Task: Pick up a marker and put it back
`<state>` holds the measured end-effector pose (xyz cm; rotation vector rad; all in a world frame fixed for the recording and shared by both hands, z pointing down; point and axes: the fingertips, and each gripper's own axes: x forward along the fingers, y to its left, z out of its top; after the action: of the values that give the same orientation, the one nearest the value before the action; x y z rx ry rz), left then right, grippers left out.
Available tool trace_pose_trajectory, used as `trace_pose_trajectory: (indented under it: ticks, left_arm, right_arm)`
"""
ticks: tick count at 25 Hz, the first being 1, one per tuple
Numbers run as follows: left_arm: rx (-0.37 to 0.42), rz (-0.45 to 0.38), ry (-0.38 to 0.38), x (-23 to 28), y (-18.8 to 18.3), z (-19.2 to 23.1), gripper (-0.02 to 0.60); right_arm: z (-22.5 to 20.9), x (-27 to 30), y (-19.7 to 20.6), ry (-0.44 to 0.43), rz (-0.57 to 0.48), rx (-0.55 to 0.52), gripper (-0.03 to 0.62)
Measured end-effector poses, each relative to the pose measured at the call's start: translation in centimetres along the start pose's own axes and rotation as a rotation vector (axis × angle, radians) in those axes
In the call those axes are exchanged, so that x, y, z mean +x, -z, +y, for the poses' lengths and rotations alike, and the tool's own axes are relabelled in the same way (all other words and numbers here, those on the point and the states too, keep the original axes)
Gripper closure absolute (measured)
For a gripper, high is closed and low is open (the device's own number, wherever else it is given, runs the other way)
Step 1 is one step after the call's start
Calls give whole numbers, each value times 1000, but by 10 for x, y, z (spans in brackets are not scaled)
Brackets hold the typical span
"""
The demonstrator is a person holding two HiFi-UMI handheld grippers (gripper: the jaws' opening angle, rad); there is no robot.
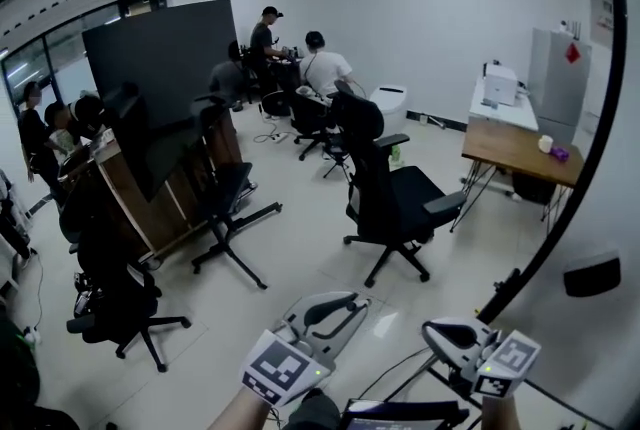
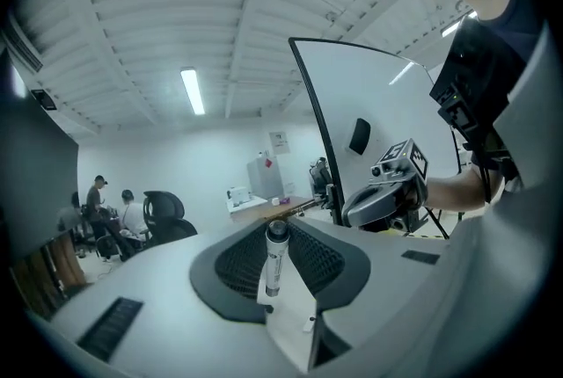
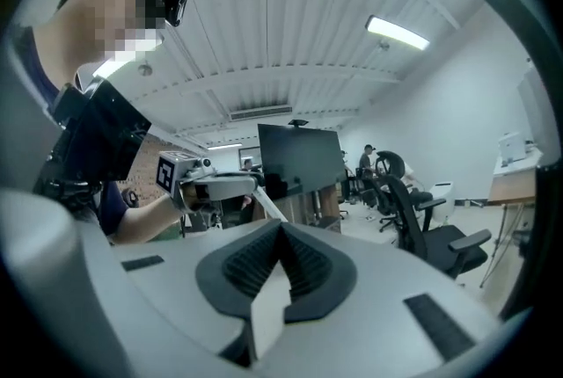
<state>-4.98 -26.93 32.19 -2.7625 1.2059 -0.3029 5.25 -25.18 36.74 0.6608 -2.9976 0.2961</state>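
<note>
The pale, glossy floor carries black office chairs, one near the middle and another to its left. At the right, a wooden bench bears a white cup with a small purple item just beside it.

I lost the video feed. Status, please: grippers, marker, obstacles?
Left gripper shut on white marker with dark cap. Right gripper shut, empty. Black office chair ahead, not touching.
</note>
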Motion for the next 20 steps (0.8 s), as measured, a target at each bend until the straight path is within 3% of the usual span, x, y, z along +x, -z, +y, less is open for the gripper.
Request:
trace_pose_trajectory:
  ticks: [8, 14, 20]
  left_arm:
    - [2, 30, -119, -40, 0, 8, 517]
    - [-43, 27, -154, -71, 15, 21, 515]
    - [-35, 13, -148, -112, 26, 32, 516]
  right_arm:
    - [19, 18, 2, -95, -18, 22, 580]
    - [40, 50, 2, -130, 10, -7, 580]
    - [82, 80, 5, -132, 51, -90, 580]
